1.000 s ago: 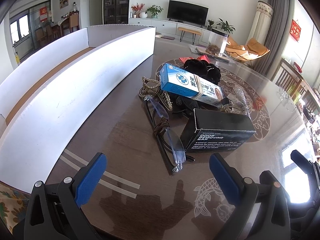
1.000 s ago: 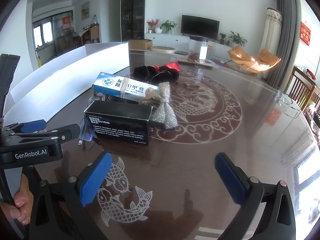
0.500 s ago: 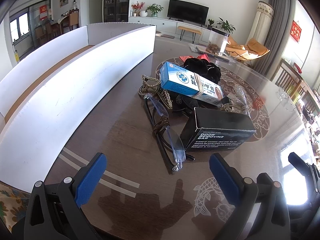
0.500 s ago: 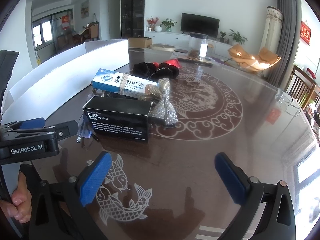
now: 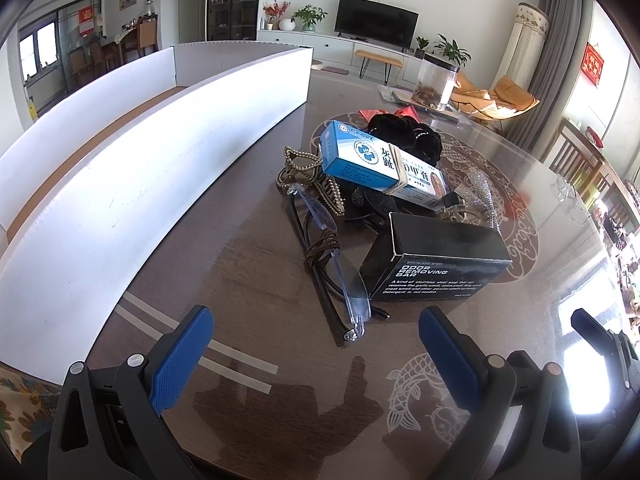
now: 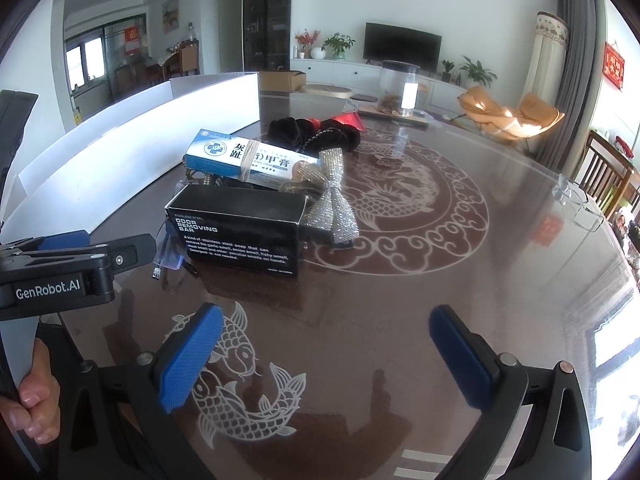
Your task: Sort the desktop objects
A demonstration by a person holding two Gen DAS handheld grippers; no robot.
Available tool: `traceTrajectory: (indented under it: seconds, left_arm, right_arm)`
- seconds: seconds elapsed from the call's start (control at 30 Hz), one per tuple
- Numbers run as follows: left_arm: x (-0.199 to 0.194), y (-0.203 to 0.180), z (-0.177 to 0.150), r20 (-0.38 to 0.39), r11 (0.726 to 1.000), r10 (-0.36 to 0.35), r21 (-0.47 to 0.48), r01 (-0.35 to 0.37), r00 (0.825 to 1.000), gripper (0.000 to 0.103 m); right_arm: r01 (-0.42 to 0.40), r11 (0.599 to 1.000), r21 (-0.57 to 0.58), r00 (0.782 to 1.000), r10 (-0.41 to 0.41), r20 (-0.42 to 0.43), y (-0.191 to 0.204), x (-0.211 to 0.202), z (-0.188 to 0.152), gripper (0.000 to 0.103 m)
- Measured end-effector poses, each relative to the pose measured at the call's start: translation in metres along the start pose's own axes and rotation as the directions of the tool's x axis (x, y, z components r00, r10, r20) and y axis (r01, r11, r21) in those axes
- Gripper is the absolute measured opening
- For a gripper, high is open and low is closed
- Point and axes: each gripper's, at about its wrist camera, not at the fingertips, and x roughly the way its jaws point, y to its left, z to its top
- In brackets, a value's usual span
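Hovering over the glass-topped brown table (image 5: 240, 264), I hold the left gripper (image 5: 316, 356) and right gripper (image 6: 326, 354) with jaws spread, empty. Nearest lie clear-lensed glasses (image 5: 344, 272), then a black carton (image 6: 236, 232) reading "ODOR REMOVING BAR", a rubber-banded blue-and-white tube box (image 5: 380, 164), and black scrunchies (image 6: 312, 132). A white cardboard tray (image 5: 120, 168) stands left.

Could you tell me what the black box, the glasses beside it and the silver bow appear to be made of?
Black box: likely printed cardboard, slightly glossy, with folded edges and white lettering.
Glasses: clear lenses, probably plastic, with thin dark temples.
Silver bow: apparently fabric covered in small glittering stones or sequins, with a sparkly, grainy surface.
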Motion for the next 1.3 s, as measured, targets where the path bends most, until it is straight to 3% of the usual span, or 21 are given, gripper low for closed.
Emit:
traceTrajectory:
  seconds: [1.3]
  left_arm:
    - [0.007, 0.000, -0.001, -0.062, 1.000, -0.019, 0.000, 0.019, 0.998, 0.103]
  right_arm:
    - [-0.025, 1.000, 0.004, 0.998, 0.025, -0.064, 0.000, 0.016, -0.007, 0.103]
